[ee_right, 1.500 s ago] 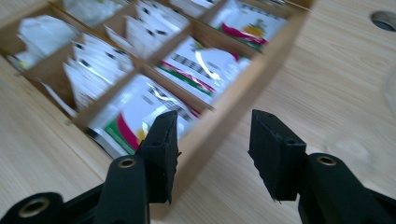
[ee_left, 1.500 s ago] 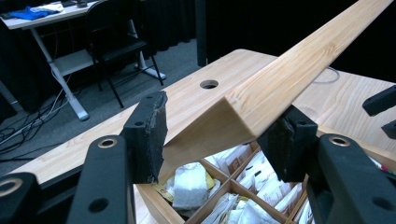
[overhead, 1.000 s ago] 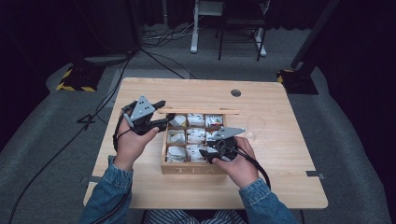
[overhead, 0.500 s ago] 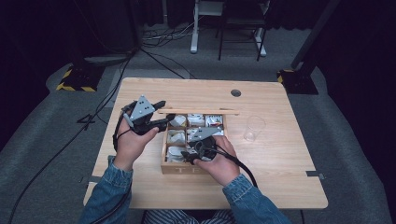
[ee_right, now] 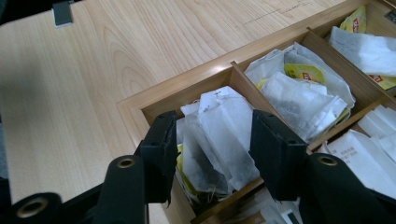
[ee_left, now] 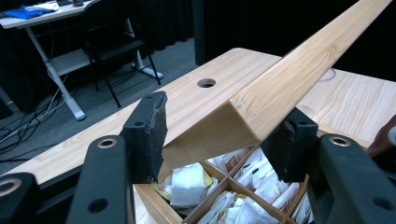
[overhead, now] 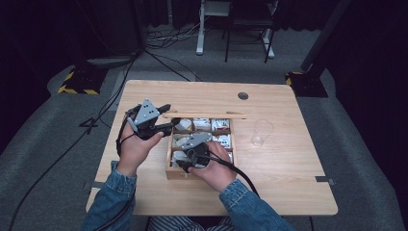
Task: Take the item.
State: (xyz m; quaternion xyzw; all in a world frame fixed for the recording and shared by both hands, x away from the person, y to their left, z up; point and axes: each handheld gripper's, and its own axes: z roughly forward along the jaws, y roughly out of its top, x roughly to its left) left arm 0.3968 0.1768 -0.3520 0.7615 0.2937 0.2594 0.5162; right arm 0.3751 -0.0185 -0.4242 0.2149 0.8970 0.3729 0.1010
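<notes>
A wooden tea box (overhead: 169, 166) with several compartments of white tea bags sits mid-table. Its lid (overhead: 207, 115) stands raised along the far side, and my left gripper (overhead: 168, 120) is shut on the lid's left end. In the left gripper view the plank-like lid (ee_left: 289, 70) runs up and away from between the jaws of the left gripper (ee_left: 219, 140). My right gripper (overhead: 185, 161) is tipped down into the near-left compartment. Seen from the right gripper view, the right gripper (ee_right: 212, 140) is open, its jaws on either side of an upright white tea bag (ee_right: 219, 126).
A clear drinking glass (overhead: 262, 132) stands to the right of the box. A round cable hole (overhead: 243, 96) lies near the table's far edge. Neighbouring compartments hold more tea bags (ee_right: 299, 88), some with yellow tags.
My right gripper has moved left and nearer, from the box's middle-right cells to the near-left compartment. The left gripper and the lid have stayed put.
</notes>
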